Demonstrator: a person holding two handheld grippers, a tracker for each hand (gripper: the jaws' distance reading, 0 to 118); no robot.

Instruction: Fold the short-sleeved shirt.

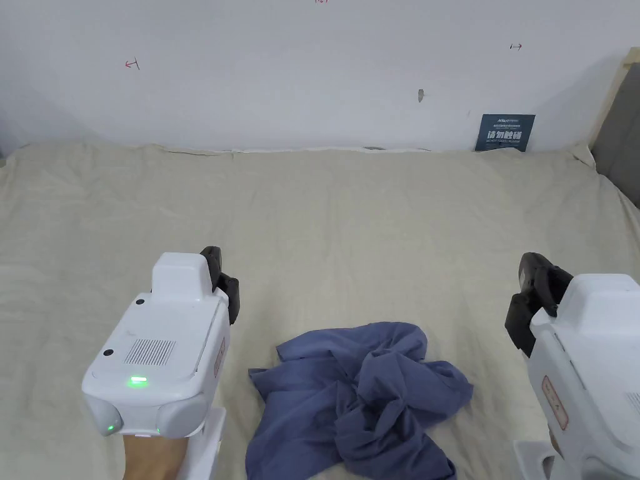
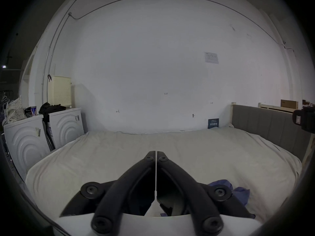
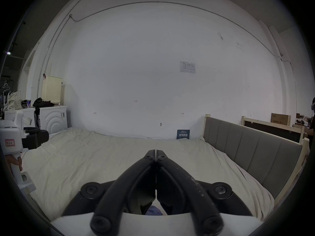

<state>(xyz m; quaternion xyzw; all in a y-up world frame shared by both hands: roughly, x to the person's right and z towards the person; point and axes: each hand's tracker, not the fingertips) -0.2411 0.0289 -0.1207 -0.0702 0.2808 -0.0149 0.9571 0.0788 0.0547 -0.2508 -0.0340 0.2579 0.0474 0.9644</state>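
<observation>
A blue short-sleeved shirt [image 1: 362, 400] lies crumpled in a heap on the beige bed sheet [image 1: 350, 225], near the front edge. My left gripper [image 1: 222, 281] hovers above the sheet to the left of the heap, its jaws shut with nothing between them. To the right of the heap my right gripper [image 1: 531, 294] is held up, shut and empty too. In the left gripper view the closed jaws [image 2: 156, 154] point at the far wall, and a bit of the shirt [image 2: 238, 191] shows at the lower right. The right gripper [image 3: 155, 152] looks the same way in its own view.
A white wall [image 1: 312, 75] bounds the bed at the back, with a small dark sign [image 1: 504, 132] leaning on it. A grey padded headboard [image 3: 252, 147] runs along the right side. White washing machines [image 2: 42, 137] with clutter on top stand left of the bed.
</observation>
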